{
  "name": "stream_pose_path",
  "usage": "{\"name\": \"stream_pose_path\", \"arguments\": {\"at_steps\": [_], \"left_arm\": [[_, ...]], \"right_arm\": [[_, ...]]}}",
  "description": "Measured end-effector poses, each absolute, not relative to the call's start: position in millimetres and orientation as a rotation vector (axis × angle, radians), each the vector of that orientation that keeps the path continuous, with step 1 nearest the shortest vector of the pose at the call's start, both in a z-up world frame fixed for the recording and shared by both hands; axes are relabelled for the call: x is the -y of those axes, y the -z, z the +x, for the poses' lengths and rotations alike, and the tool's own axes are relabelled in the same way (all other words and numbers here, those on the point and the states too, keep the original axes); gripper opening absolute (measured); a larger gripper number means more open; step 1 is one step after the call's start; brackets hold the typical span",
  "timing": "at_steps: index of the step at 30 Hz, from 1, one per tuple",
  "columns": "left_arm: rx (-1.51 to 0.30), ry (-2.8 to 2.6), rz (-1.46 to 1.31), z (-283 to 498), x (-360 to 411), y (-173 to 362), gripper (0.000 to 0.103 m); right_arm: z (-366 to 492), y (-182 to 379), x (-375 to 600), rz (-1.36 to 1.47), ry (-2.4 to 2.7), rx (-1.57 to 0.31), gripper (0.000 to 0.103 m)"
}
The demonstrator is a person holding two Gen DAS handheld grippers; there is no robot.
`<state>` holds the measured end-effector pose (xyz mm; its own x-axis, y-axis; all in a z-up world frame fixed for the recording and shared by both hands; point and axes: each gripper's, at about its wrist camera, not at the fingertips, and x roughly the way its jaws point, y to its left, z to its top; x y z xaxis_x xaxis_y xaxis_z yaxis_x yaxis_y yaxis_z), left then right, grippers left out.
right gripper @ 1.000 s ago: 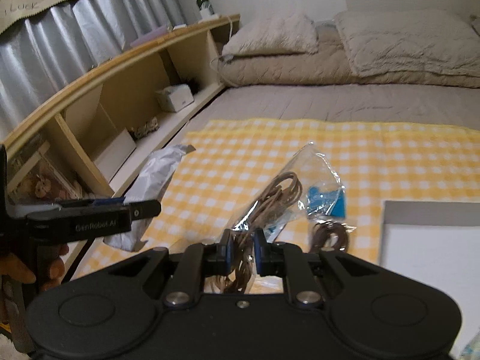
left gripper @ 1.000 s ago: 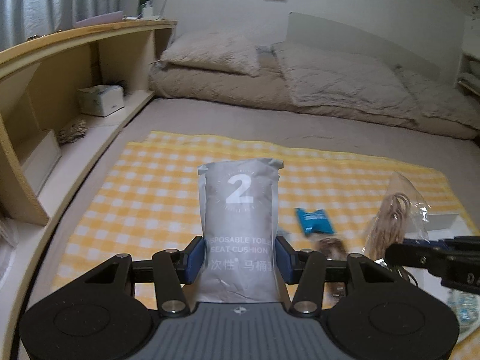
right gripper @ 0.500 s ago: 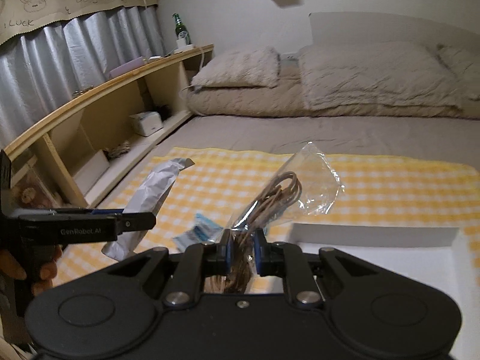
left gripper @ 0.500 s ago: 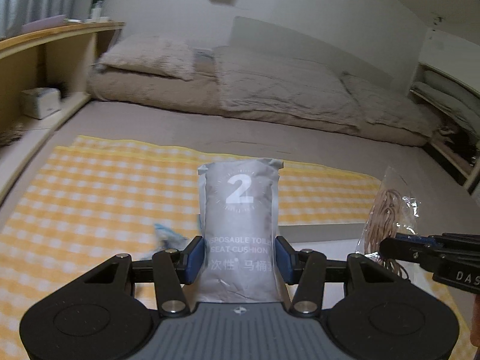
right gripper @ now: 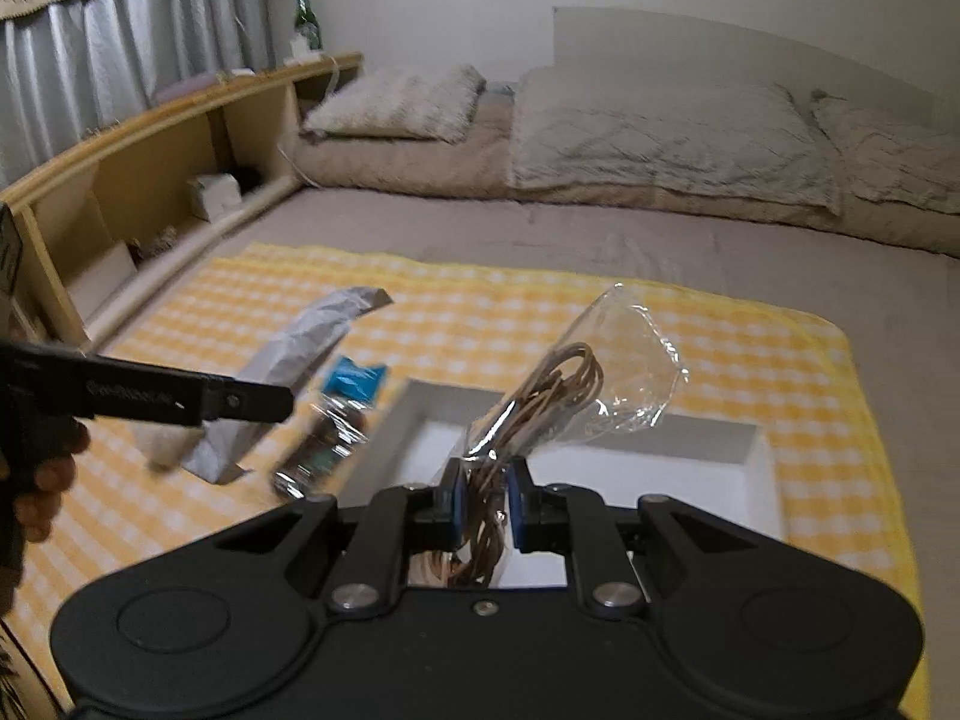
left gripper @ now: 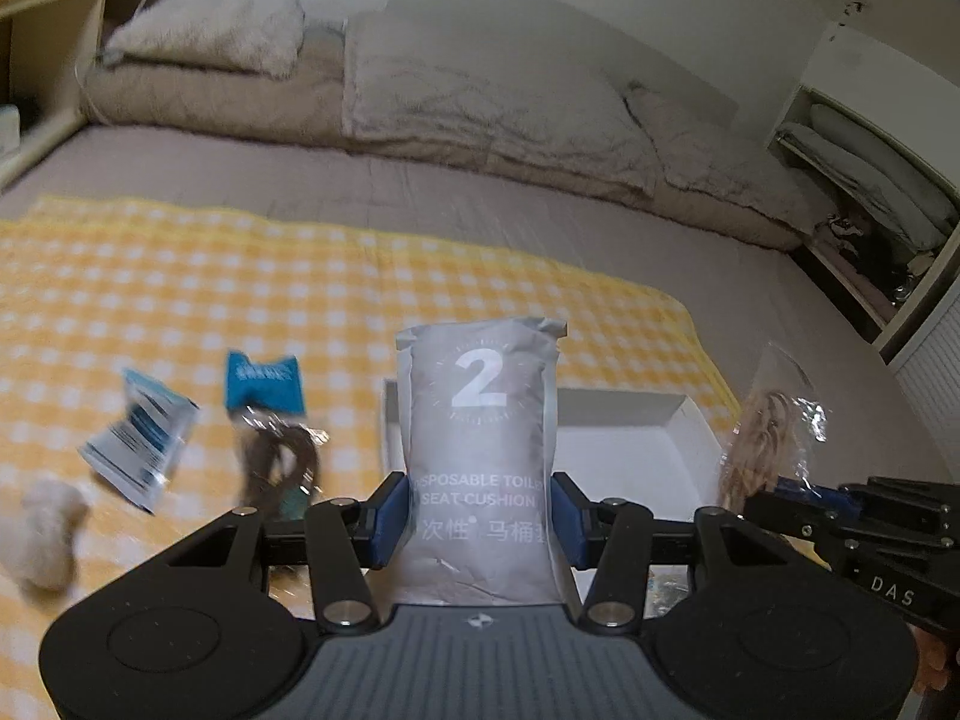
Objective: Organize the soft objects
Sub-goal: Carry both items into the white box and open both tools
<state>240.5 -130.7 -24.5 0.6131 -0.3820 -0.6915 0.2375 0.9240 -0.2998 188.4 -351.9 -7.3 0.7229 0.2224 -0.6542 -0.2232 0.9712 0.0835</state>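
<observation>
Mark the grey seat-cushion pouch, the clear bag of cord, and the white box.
Grey seat-cushion pouch (left gripper: 483,420), left wrist view, upper front panel.
Clear bag of cord (right gripper: 576,384), right wrist view, mid-bag.
White box (right gripper: 762,468), right wrist view, right wall.

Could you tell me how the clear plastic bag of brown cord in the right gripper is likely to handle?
The clear plastic bag of brown cord is probably light and floppy: its crinkled top stands loosely above the right gripper. The glossy film may be slippery.

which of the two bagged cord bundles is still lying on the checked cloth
The darker brown cord bundle in a clear bag, lying below the blue packet. The lighter tan bundle in a clear bag is held up by the right gripper over the white box.
</observation>
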Motion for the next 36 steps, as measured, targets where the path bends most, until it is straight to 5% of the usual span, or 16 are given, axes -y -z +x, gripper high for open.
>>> {"name": "stream_pose_path", "arguments": {"at_steps": [15, 34, 36], "left_arm": [[-0.975, 0.222, -0.279, 270.9, 156.7, 86.0, 0.052], [-0.989, 0.239, -0.308, 282.0, 161.3, 101.5, 0.052], [-0.991, 0.234, -0.32, 282.7, 159.0, 104.0, 0.054]], "right_arm": [[191.1, 71.7, 393.4, -0.285, -0.228, -1.01, 0.015], [191.4, 84.3, 397.0, -0.393, -0.297, -1.09, 0.016], [193.2, 86.8, 397.2, -0.411, -0.261, -1.1, 0.031]]}}
